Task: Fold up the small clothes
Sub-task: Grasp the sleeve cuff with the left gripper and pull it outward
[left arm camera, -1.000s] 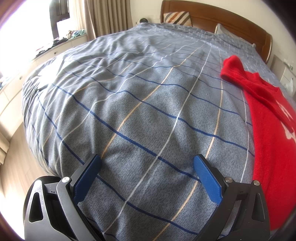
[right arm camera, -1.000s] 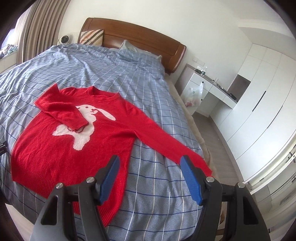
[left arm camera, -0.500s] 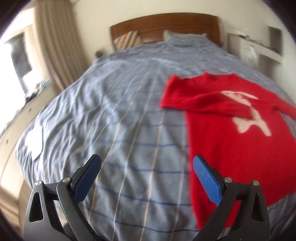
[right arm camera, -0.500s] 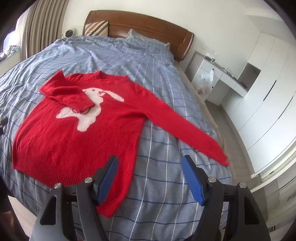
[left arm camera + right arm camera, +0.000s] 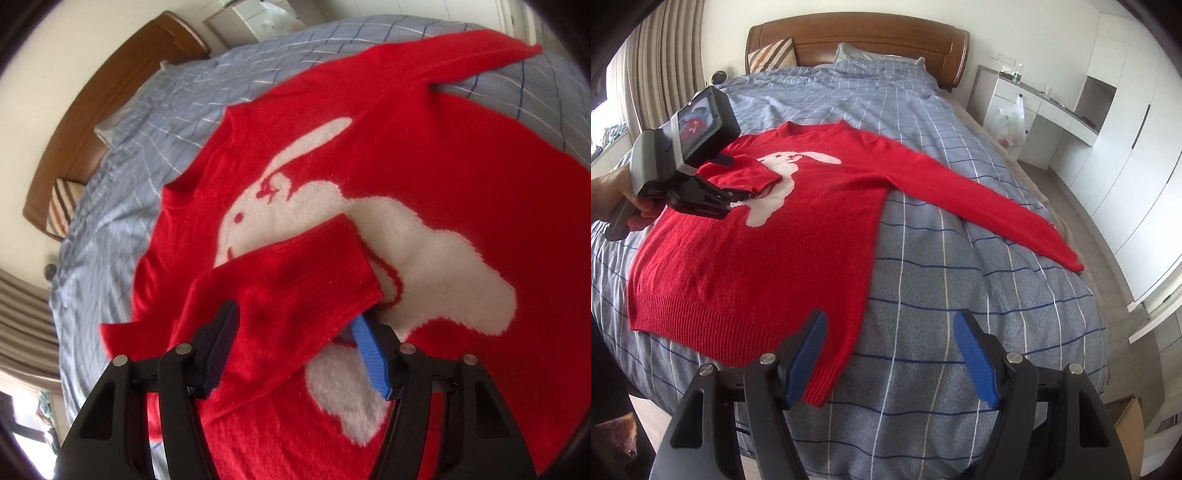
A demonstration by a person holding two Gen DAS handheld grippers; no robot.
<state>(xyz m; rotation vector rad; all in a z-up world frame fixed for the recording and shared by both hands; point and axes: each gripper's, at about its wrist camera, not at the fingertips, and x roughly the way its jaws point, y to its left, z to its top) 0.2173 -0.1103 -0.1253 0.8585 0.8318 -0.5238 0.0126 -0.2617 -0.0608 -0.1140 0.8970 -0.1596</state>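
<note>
A red sweater (image 5: 775,240) with a white rabbit lies flat on the checked bedspread (image 5: 960,332). One sleeve is folded across the chest, and its ribbed cuff (image 5: 325,266) rests on the rabbit. My left gripper (image 5: 293,314) straddles that cuff (image 5: 746,173) from above. Its jaws are closing with the cuff between them, and the pads are at its edges without a firm pinch. The other sleeve (image 5: 979,199) stretches out toward the bed's right edge. My right gripper (image 5: 890,317) hangs open above the hem's near right corner (image 5: 820,391), with nothing between its fingers.
A person's hand (image 5: 613,192) holds the left gripper's handle. A wooden headboard (image 5: 857,37) and pillows are at the far end. A white dresser (image 5: 1034,110) with a plastic bag (image 5: 1008,118) and tall wardrobes (image 5: 1126,147) stand right of the bed.
The left gripper swung from over bare bedspread onto the sweater, rolled, and narrowed its jaws around the folded cuff. The right gripper sank closer to the hem corner.
</note>
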